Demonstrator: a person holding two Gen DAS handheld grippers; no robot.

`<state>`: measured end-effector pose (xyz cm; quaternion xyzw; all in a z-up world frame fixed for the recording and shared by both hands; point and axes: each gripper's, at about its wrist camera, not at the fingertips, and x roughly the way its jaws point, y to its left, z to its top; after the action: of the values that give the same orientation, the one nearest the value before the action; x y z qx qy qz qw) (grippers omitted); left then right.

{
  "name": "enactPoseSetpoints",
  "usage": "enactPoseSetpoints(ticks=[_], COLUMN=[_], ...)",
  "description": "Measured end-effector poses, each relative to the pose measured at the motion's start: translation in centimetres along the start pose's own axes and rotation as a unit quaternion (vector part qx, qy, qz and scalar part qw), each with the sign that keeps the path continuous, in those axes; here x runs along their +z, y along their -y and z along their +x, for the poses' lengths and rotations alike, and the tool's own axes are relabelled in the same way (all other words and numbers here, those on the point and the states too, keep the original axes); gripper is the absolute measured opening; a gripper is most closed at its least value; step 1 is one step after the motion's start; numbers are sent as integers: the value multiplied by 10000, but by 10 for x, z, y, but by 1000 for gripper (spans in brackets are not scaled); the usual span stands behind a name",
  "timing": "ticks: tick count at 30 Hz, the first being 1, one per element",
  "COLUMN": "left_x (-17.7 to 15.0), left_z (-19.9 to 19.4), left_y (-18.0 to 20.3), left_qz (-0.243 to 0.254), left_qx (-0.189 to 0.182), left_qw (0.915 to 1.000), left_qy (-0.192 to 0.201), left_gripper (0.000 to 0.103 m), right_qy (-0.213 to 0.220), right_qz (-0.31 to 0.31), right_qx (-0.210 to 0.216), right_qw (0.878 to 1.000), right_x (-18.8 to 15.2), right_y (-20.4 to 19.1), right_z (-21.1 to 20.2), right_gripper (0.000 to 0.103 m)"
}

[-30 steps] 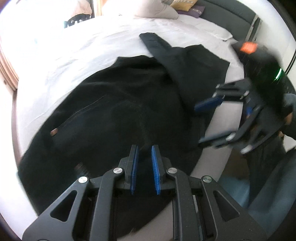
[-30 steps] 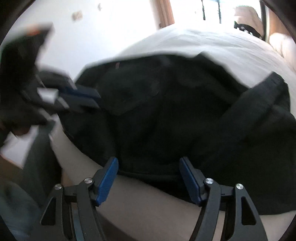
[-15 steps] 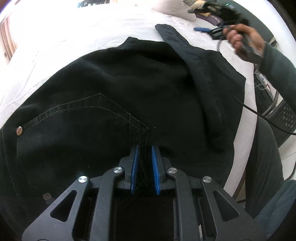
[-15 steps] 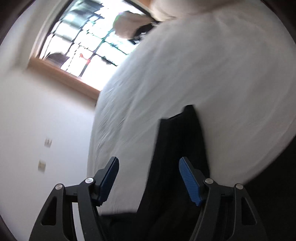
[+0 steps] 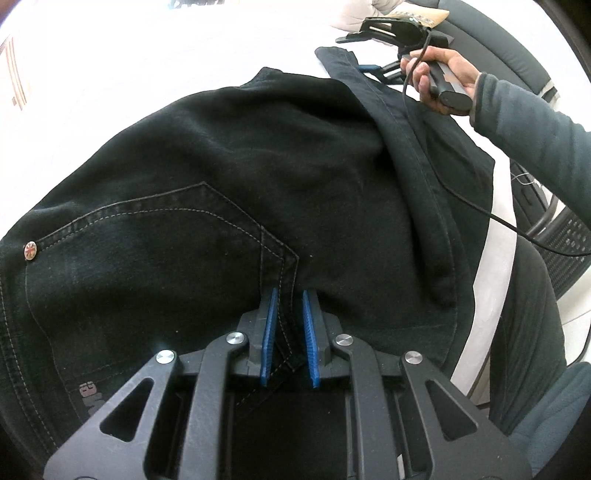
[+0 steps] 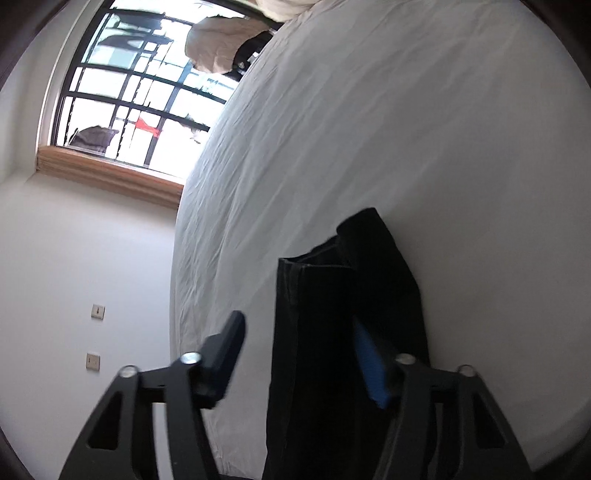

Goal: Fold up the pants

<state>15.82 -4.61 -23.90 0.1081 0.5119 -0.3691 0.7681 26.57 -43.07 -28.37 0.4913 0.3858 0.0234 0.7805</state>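
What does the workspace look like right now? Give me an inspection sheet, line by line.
Surface: bed with white sheet, wrinkled.
Job's things: black pants spread on the bed, one leg end between the right fingers.
Clutter: pillows at the far end.
Grippers: left gripper shut on the pants' seam; right gripper open, astride the leg.
Cables: black cable trailing from the right handle across the pants.
Surroundings: barred window, wall switches, mesh chair.
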Motion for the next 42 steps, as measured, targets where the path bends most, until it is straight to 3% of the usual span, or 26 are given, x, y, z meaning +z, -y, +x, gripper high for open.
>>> enactPoseSetpoints(ticks=[3, 5, 11, 18, 20, 23, 30, 38, 42], left_x=[1, 2, 6, 24, 39, 65, 86, 92, 95], left_z=[0, 1, 5, 3, -5, -3, 41, 50, 56], left_y=[1, 4, 16, 28, 44, 68, 85, 85, 88], left_qz=[5, 13, 87, -131, 43, 317, 104, -81, -113], left_qx=[60, 138, 432, 647, 669, 669, 471, 438, 476], left_qw=[10000, 9998, 9988, 9967, 9970, 9970, 9976, 9977, 9974], left_qy=[-58, -106, -211, -478, -391, -212, -499, -520, -531], left_gripper=[14, 14, 14, 14, 14, 14, 14, 14, 14], right_qy=[-171, -119, 357, 1107, 1266, 1260, 1671, 1969, 2017], right_qz=[-189, -344, -514, -551, -438, -202, -45, 299, 511], right_qx=[-112, -196, -240, -195, -179, -124, 31, -311, -452], right_qw=[9996, 9991, 9977, 9921, 9908, 9917, 9859, 9795, 9771], right_x=[2, 1, -8, -47, -58, -73, -85, -98, -108], right_y=[-6, -9, -12, 0, 9, 30, 44, 92, 114], right_z=[7, 4, -30, -114, -133, -146, -186, -246, -256], right_gripper=[18, 11, 7, 5, 5, 4, 3, 2, 2])
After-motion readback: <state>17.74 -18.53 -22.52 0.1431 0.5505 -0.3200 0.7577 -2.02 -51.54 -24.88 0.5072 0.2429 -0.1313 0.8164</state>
